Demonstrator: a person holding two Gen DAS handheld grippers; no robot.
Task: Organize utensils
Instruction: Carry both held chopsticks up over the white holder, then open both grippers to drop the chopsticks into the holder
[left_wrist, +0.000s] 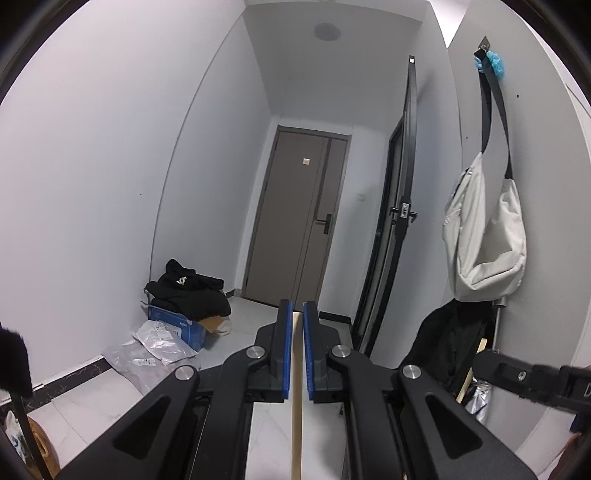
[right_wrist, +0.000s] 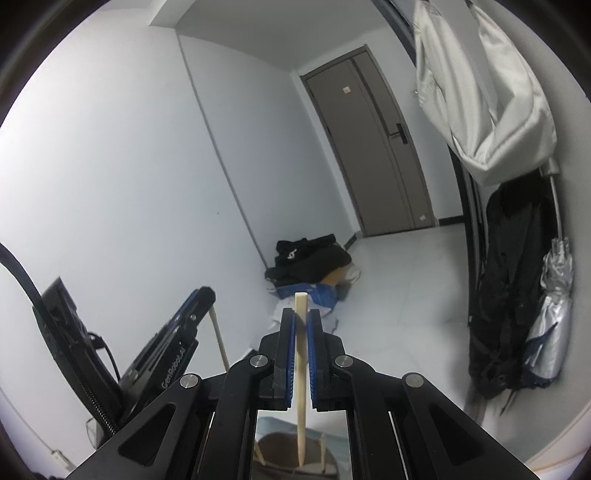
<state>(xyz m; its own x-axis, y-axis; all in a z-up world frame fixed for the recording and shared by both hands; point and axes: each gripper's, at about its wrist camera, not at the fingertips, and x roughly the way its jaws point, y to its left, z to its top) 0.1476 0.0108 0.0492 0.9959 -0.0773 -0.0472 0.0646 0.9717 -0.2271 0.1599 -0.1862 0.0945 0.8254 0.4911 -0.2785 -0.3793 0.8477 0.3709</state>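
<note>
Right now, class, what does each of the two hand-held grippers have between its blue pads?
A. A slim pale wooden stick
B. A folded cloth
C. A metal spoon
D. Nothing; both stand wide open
A: the left gripper is clamped on a wooden stick, and the right gripper pinches another pale stick that pokes out past its fingertips.

pale matt wooden chopstick (right_wrist: 301, 365); blue ribbed pads (left_wrist: 285, 354); glossy floor tiles (left_wrist: 96, 402); cloth bag (left_wrist: 484, 236).
</note>
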